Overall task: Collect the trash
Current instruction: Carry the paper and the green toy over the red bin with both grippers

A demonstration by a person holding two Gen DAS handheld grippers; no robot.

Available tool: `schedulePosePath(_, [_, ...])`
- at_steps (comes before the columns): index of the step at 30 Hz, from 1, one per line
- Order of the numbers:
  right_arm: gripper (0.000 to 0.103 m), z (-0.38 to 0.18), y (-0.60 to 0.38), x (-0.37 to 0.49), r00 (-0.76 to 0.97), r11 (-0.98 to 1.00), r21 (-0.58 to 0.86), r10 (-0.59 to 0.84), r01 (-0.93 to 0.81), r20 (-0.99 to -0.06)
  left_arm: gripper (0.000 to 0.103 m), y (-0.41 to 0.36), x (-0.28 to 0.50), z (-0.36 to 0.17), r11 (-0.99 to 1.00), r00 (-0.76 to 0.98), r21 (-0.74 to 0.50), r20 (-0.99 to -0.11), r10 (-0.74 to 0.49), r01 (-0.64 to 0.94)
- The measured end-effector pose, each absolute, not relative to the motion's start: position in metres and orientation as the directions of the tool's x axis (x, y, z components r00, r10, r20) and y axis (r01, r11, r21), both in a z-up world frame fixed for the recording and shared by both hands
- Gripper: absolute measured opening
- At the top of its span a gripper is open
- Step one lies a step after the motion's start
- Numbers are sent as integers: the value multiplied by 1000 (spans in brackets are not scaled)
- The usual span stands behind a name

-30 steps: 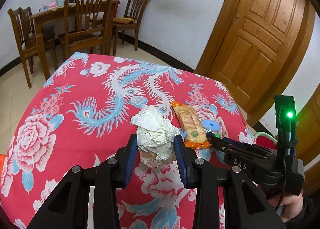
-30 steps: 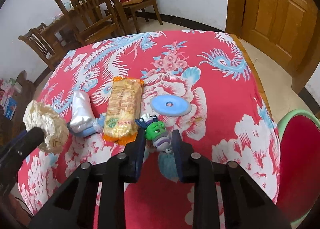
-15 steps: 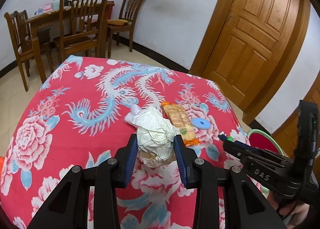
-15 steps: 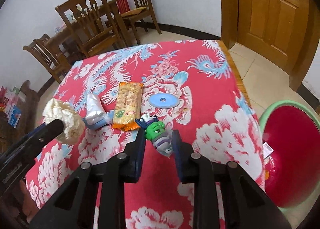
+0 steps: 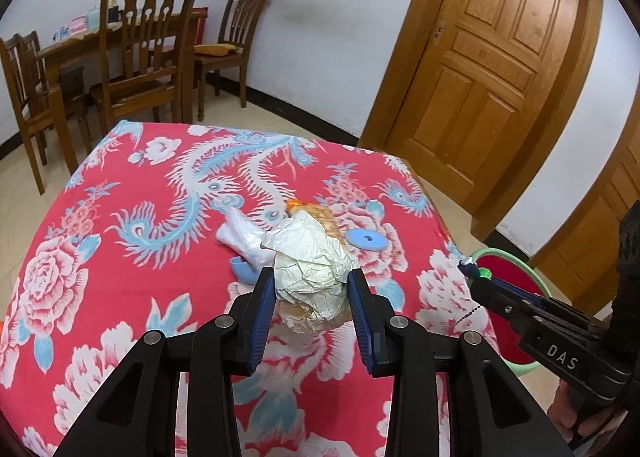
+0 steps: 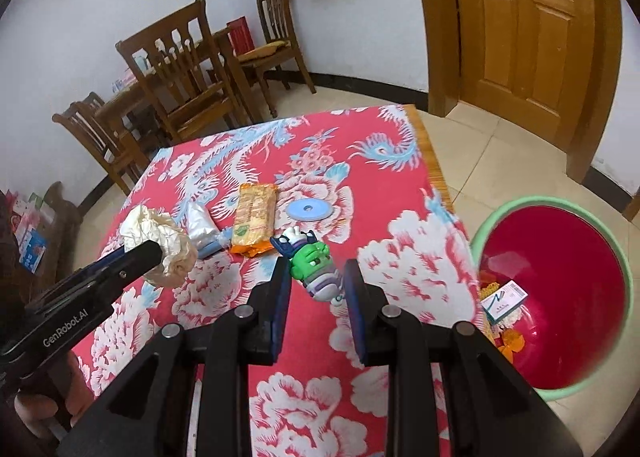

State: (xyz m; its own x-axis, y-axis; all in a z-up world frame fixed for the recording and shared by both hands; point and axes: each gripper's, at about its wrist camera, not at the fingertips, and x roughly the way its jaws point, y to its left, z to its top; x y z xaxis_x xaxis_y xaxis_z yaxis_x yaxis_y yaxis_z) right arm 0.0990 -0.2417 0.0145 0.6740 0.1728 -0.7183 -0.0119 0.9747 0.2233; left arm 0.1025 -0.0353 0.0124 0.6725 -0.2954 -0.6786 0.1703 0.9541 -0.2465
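Looking along the left wrist view, the left claw (image 5: 312, 293) is clamped on a crumpled paper ball (image 5: 310, 263), held clear above the red floral tabletop (image 5: 120, 257). Beyond it, a clear plastic wrapper (image 5: 240, 231), an orange biscuit packet (image 5: 316, 213) and a pale blue disc (image 5: 367, 238) lie on the cloth. The right claw (image 5: 472, 271) reaches in from the right edge, its tip over the rim of the bin (image 5: 516, 261).

In the right wrist view, the right claw (image 6: 318, 277) is clamped on a small green toy figure (image 6: 314, 265), held above the tabletop edge nearest the bin. The bin (image 6: 624, 277), green outside and red inside, stands on the floor just beside the tabletop. It contains a small printed card or box (image 6: 503, 297) and some orange scraps (image 6: 510, 341); other contents cannot be made out. The left claw (image 6: 158, 251) with the paper ball (image 6: 160, 237) shows at the left.

Judged status: collection is partly done. Two items are lifted but not yet dropped. The wrapper (image 6: 200, 223), biscuit packet (image 6: 254, 217) and disc (image 6: 309, 210) remain on the tabletop; which of these counts as trash is a judgement.
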Motion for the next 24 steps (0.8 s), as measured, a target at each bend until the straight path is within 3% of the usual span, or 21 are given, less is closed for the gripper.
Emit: schedulePosePath(24, [29,20,-338,50,706,954,234,37,185,-707,37,-120,91,22,906,611,-239,-674,-414,350])
